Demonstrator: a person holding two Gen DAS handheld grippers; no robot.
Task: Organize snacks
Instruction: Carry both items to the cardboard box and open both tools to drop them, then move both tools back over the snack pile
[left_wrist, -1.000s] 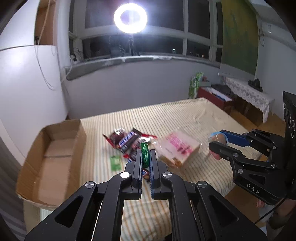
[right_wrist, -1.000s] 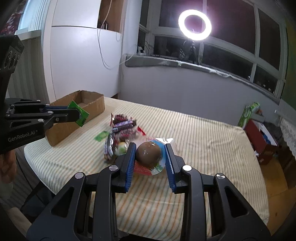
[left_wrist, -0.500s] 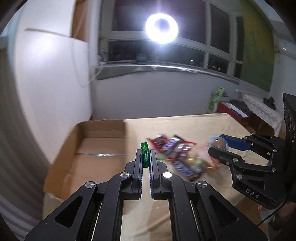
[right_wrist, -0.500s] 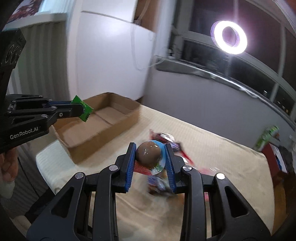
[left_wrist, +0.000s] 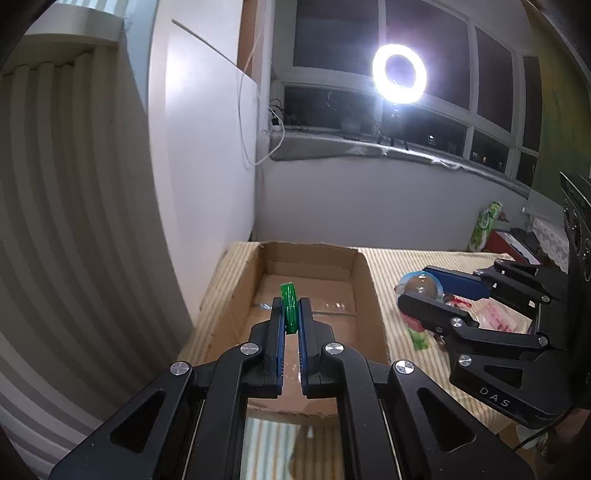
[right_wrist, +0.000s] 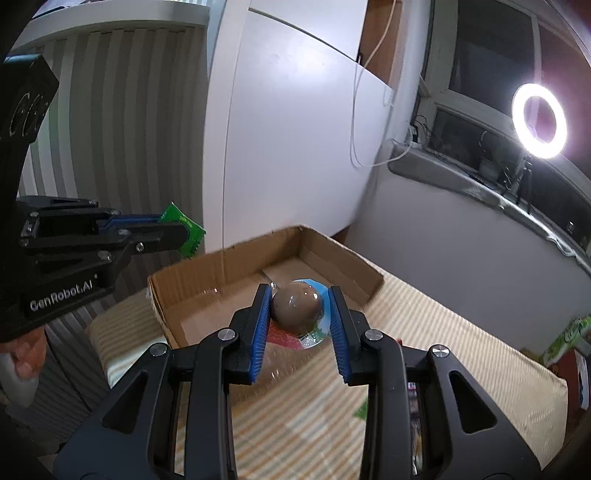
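In the left wrist view, the left gripper (left_wrist: 291, 314) at lower centre is clamped on a flat green foil snack packet (left_wrist: 289, 308), held on edge above the open brown cardboard box (left_wrist: 373, 295) on the striped cream cloth (left_wrist: 391, 266). In the right wrist view, the right gripper (right_wrist: 300, 308) at centre grips a brown chocolate egg in a clear plastic shell (right_wrist: 297, 306) over the box's near end.

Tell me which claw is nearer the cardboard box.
Left, as far as the views show. The left claw, shut on a green packet, is lined up over the cardboard box. The right claw, gripping a brown egg-shaped snack, sits beside the box's right wall.
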